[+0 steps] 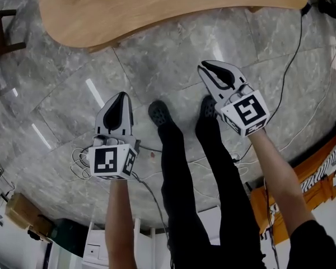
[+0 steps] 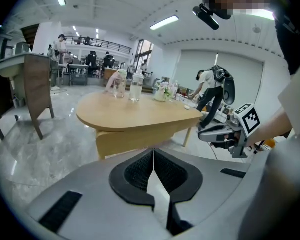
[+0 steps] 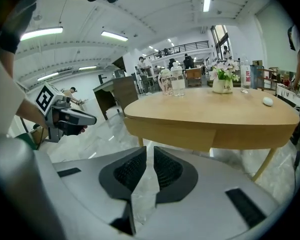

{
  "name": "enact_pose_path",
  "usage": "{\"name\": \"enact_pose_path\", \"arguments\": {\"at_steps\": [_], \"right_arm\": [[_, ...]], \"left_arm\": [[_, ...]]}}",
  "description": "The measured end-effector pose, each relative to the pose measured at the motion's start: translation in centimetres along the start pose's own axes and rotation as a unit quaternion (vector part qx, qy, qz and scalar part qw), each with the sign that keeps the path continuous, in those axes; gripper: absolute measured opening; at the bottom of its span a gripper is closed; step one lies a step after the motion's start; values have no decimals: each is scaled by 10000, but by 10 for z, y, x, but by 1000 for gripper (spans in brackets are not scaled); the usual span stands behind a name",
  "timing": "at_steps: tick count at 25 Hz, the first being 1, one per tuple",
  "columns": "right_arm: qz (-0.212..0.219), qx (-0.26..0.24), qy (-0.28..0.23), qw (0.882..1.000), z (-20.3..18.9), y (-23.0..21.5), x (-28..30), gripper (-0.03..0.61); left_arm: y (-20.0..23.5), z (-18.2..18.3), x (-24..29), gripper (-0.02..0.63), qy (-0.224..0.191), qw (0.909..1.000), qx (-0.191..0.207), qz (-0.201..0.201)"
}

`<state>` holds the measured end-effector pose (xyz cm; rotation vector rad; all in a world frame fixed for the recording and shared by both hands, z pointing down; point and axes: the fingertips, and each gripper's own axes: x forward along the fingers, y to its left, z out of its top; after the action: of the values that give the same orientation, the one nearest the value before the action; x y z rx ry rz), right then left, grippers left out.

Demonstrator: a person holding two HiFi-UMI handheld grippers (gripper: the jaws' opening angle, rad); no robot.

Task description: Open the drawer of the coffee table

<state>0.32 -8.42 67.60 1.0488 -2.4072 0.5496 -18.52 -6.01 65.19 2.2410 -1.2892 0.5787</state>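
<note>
The wooden coffee table [image 1: 157,4] lies ahead of me at the top of the head view, a stretch of floor away from both grippers. Its drawer front [image 3: 175,131] sits flush under the tabletop in the right gripper view. My left gripper [image 1: 121,98] hovers over the marble floor with its jaws shut and nothing in them; in its own view the left gripper [image 2: 153,154] points at the table's rounded end [image 2: 135,116]. My right gripper [image 1: 211,67] is a little nearer the table, also shut and empty. In its own view the right gripper [image 3: 149,151] faces the drawer front.
Two bottles [image 2: 135,86], a flower vase [image 3: 222,84] and a small white object [image 3: 268,101] stand on the tabletop. Cables [image 1: 299,66] trail over the floor at the right. A dark chair [image 1: 0,32] is at the far left. My legs and shoes [image 1: 159,114] stand between the grippers.
</note>
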Motion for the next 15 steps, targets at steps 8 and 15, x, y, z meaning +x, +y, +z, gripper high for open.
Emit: {"name": "enact_pose_path", "arguments": {"at_steps": [8,15], "right_arm": [[-302,-90,75,9995,-16,-50,44,92],[-602,-19,313,9977,-33,-85,73,173]], "left_arm": [[30,-19,38,14,-23,10000,-53,48],[64,-29,64,89,-6,9997,-132,195]]}}
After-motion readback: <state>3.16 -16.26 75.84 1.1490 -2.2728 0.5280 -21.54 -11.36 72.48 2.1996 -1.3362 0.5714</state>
